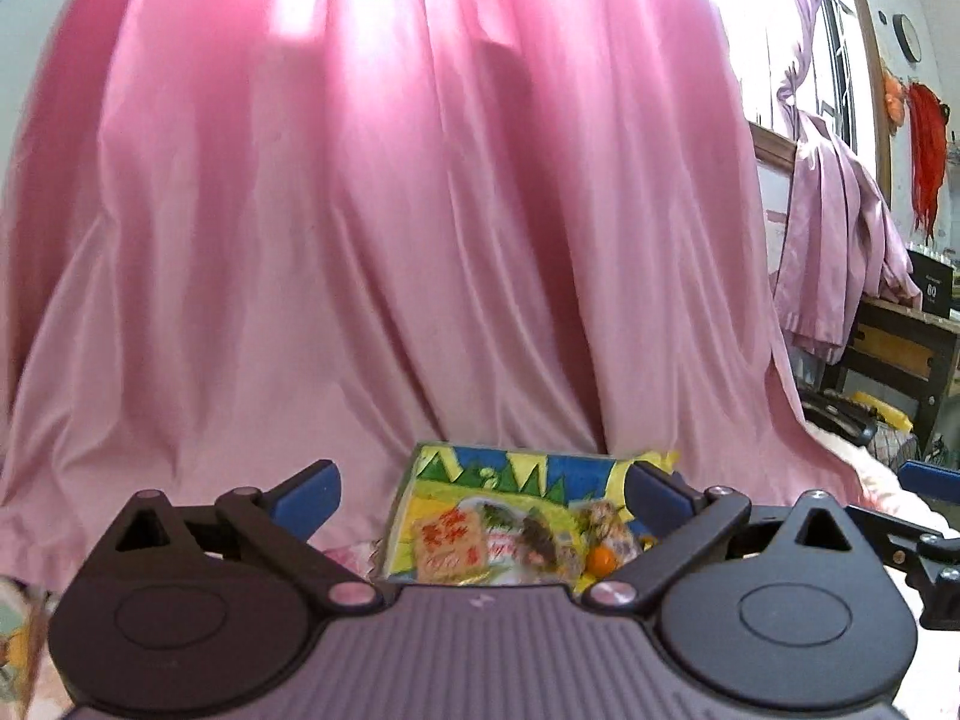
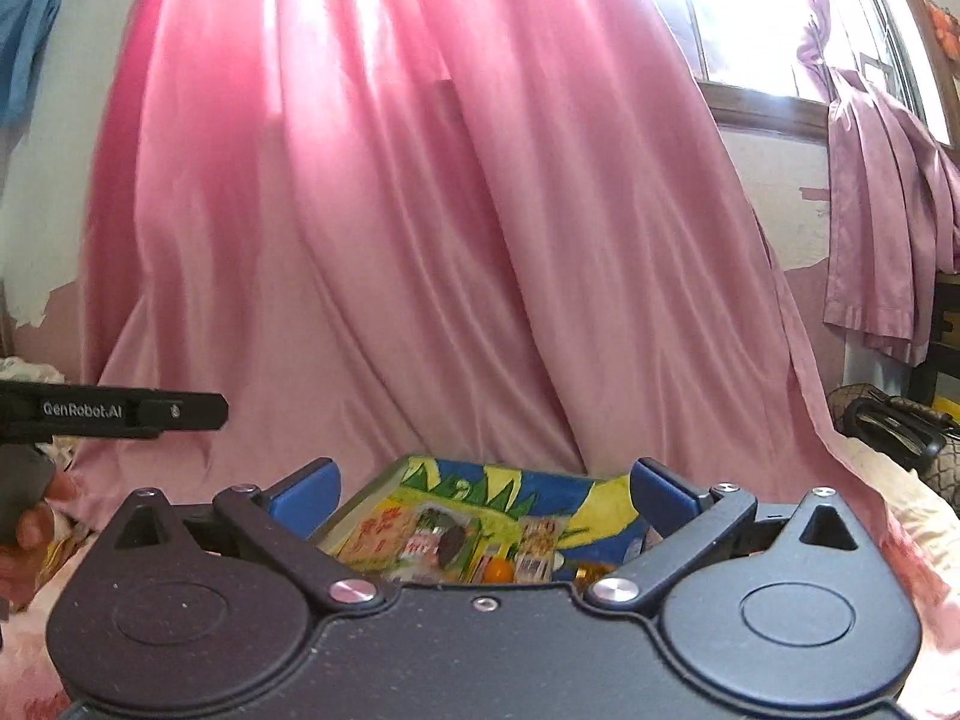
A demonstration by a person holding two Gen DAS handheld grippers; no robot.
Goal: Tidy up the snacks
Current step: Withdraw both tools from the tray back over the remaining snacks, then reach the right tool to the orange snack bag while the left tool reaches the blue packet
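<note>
A yellow, blue and green snack package [image 1: 504, 516] lies flat on the pink bedding in front of a hanging pink curtain. In the left wrist view my left gripper [image 1: 483, 489] is open, its blue pads spread either side of the package, the right pad [image 1: 654, 489] near the package's right corner. The same package shows in the right wrist view [image 2: 474, 516]. My right gripper [image 2: 483, 489] is open with the package between its spread pads. Neither holds anything. The package's near edge is hidden behind the gripper bodies.
The pink curtain [image 1: 420, 210] fills the space ahead. A window [image 2: 750, 18] and a tied lilac curtain [image 2: 882, 228] are at the right. The left gripper's black body [image 2: 114, 411] reaches in at the left of the right wrist view. A dark shelf [image 1: 900, 348] stands far right.
</note>
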